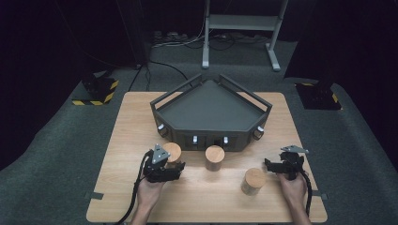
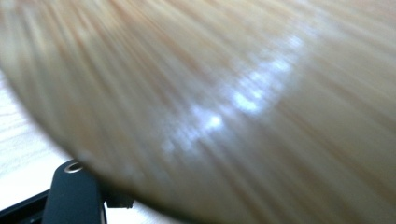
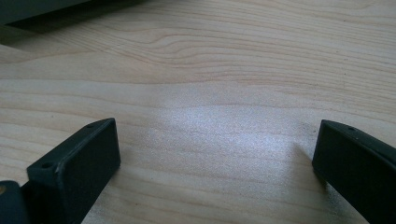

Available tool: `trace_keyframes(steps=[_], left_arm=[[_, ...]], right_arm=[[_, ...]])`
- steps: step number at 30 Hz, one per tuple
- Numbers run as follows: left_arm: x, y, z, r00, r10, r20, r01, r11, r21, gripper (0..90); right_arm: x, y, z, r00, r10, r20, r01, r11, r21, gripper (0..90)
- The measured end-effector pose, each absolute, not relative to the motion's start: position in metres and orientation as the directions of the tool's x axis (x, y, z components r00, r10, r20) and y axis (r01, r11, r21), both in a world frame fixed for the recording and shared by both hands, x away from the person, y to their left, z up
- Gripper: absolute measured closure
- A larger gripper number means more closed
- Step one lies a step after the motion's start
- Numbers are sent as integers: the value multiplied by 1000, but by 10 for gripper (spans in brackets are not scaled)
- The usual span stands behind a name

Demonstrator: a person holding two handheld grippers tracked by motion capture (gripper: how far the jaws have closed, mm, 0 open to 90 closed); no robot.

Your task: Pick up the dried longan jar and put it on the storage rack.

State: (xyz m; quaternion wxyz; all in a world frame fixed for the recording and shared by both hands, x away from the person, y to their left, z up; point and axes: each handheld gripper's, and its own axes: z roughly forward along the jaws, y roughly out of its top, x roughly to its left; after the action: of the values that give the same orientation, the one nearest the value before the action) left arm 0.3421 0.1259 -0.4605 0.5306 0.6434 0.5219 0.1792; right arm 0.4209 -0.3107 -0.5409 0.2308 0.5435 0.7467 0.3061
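Observation:
Three short wooden cylinders stand in front of a dark five-sided tray (image 1: 211, 111). My left gripper (image 1: 174, 162) is shut on the left cylinder (image 1: 172, 150), whose pale grain looms blurred and very close (image 2: 233, 93) in the left gripper view, beside one black finger (image 2: 74, 196). The middle cylinder (image 1: 214, 157) stands free by the tray's front wall. The right cylinder (image 1: 253, 181) stands nearer the table's front edge. My right gripper (image 1: 269, 165) is just to its right, low over the table. In the right gripper view its jaws stand wide open (image 3: 215, 154) over bare wood.
The wooden table (image 1: 136, 122) stands on grey carpet. The tray has raised rails and small knobs on its front wall. A metal stand (image 1: 241, 23), cables and two striped floor blocks (image 1: 96, 91) lie beyond the table.

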Motion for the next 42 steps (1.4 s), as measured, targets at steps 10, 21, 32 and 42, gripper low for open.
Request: trace_keyframes(steps=[10,21,32,42], left_arm=[[355,127,-436,399,845,-356,494,129,860,260],[365,129,-416,402,843,-358,499,126,858,260],[372,127,-399,413,844,-343,483,117,868,260],[381,123,-385,429,836,-342,479,110,871,260]], right_arm=[[421,-311,-541,-303,953,-12,670,222,708,3],[421,-311,-541,-302,953,-12,671,221,708,3],[421,-311,-541,-303,953,-12,671,222,708,4],[421,-311,-541,-303,953,-12,670,222,708,3]])
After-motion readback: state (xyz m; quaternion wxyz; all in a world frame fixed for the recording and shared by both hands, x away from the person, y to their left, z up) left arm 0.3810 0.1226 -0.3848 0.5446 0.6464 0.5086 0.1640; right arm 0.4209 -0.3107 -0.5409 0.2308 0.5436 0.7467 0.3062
